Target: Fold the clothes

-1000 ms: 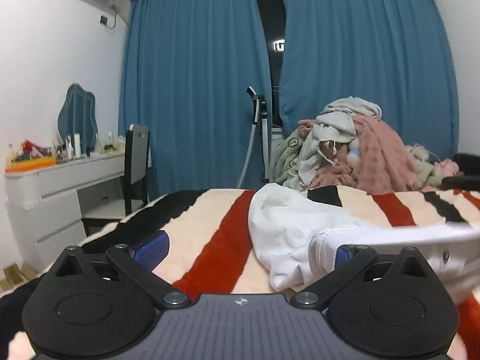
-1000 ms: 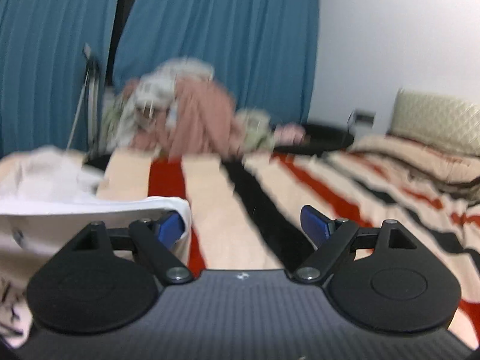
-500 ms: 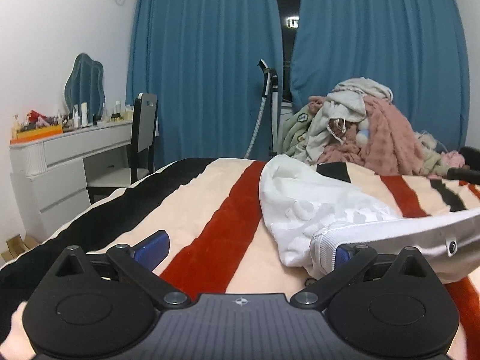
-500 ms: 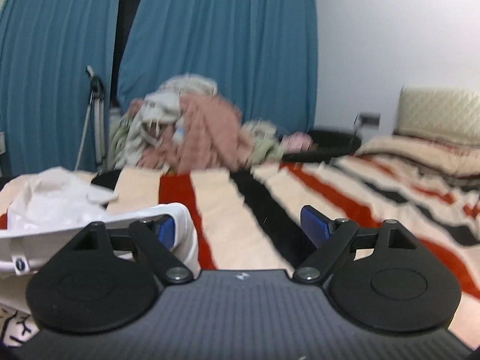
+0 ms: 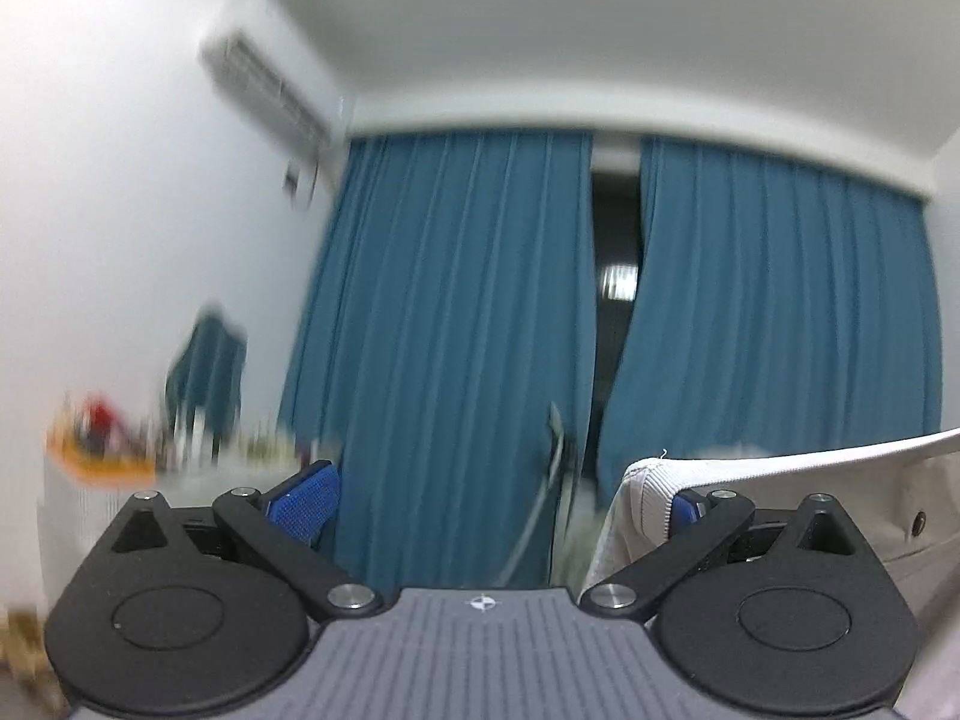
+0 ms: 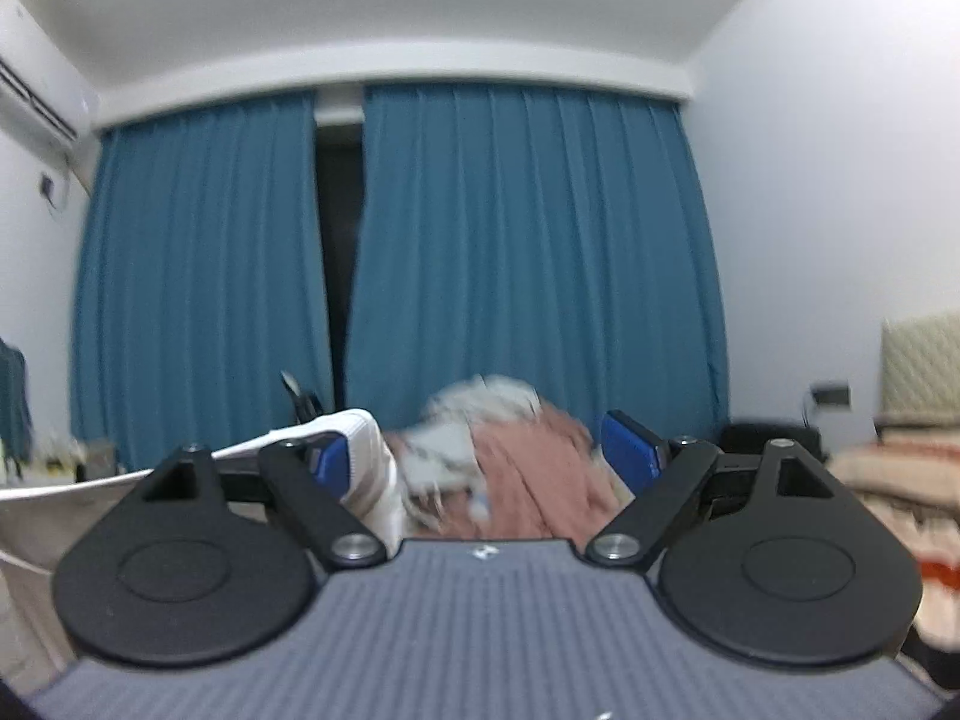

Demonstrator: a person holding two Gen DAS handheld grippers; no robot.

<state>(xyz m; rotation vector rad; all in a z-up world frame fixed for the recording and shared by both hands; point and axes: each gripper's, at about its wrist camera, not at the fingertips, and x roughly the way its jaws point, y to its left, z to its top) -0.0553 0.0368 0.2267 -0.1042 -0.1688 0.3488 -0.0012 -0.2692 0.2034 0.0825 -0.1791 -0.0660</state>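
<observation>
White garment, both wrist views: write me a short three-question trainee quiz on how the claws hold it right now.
1. True or false: the left claw is clamped shut on the white garment.
2. Over which finger of the right claw does the garment drape: A, its left; B, its right?
3. Fill in: the curtains are ___.
Key: 1 false, its jaws stand wide apart; 2 A; 3 blue.

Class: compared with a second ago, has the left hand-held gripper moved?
Yes. The left hand-held gripper has swung upward: the curtains now fill its view with ceiling above, and the bed has dropped out of sight. The white garment came up with it.
</observation>
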